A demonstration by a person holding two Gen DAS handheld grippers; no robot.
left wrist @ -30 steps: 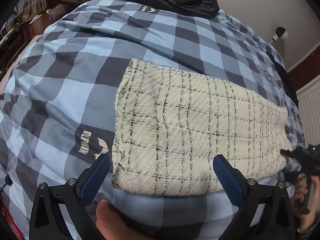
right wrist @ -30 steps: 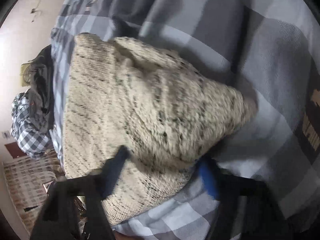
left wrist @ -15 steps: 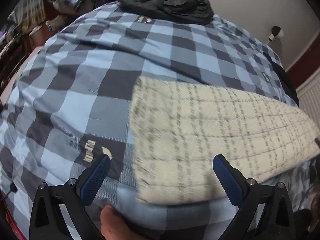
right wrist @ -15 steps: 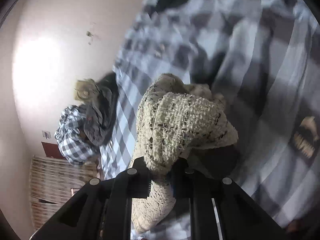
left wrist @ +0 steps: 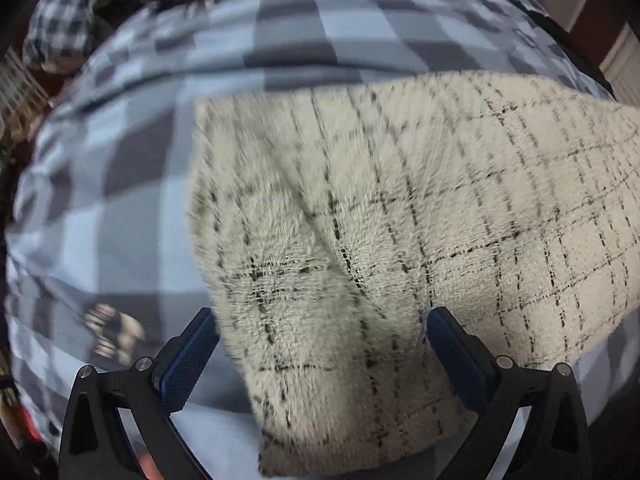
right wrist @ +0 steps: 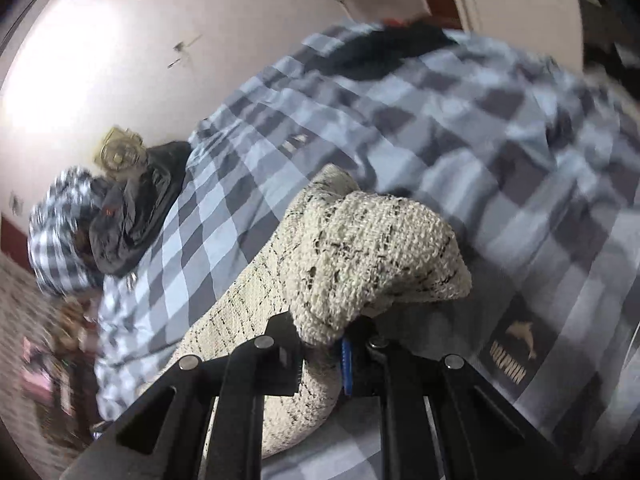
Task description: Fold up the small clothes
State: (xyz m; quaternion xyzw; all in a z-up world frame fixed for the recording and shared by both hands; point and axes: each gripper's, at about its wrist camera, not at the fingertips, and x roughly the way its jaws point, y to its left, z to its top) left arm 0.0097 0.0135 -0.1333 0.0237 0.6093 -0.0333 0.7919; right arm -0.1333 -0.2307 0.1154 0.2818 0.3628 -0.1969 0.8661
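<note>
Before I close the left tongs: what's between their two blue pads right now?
In the left wrist view, the near end of the cream checked cloth lies between the open left tongs, over the blue checked bedcover. Nothing else shows in the gap.

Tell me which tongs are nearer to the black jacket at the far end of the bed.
Hard to call. The black jacket lies far from both: right tongs grip the cream garment; left tongs straddle its other end.

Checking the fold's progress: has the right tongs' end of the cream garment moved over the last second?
Yes. The right tongs have lifted that end of the cream garment up off the checked bedspread.
</note>
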